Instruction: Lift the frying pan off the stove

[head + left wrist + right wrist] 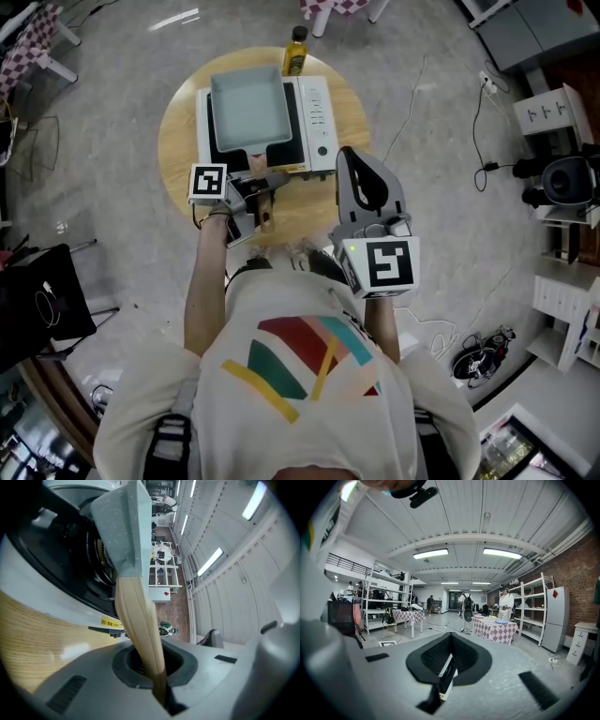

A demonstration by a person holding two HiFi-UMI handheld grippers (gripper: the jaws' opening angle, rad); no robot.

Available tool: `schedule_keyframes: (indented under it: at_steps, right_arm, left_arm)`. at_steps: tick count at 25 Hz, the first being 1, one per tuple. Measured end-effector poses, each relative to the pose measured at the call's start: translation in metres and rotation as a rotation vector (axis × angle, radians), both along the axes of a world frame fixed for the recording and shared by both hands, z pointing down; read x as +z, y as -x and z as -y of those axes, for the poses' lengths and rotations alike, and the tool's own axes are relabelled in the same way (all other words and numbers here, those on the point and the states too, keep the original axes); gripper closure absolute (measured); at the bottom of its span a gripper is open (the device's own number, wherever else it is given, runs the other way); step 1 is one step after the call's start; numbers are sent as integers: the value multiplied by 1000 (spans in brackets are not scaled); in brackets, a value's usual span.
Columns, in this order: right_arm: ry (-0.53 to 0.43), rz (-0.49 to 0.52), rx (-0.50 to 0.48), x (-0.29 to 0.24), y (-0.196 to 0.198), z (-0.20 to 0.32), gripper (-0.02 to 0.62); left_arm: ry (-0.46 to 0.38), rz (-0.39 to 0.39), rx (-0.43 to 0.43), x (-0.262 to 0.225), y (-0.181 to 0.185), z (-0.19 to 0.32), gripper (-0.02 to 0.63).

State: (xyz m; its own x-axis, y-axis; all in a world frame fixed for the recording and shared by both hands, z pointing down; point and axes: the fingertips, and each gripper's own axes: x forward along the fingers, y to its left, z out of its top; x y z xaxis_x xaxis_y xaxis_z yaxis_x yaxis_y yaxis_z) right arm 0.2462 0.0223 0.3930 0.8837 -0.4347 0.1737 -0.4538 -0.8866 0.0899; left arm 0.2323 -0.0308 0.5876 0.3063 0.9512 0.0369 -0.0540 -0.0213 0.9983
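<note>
Gripping handle point(139, 620) of frying pan point(246, 111) with left gripper point(267, 185); holding right gripper point(356, 169) closed, empty. Risk: tilting pan from handle end, scraping stove point(316, 117).

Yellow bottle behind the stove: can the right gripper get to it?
Probably yes, with a stretch. The right gripper is empty and off to the stove's right; the yellow bottle stands behind the stove at the table's far edge.

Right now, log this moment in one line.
left gripper: shut on wooden handle | right gripper: shut, empty | frying pan: over stove
</note>
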Motion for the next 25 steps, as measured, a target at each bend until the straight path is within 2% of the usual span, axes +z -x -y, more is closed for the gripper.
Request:
schedule_keyframes:
  at_steps: [12, 19, 25]
  right_arm:
    - [8, -7, -14, 2, 0, 2, 601]
    - [20, -27, -13, 2, -1, 2, 601]
    - [10, -25, -22, -1, 1, 8, 601]
  left_arm:
    - [-113, -110, 7, 7, 1, -4, 600]
    - [-120, -149, 2, -4, 4, -2, 600]
    - [-107, -199, -4, -46, 1, 1, 599]
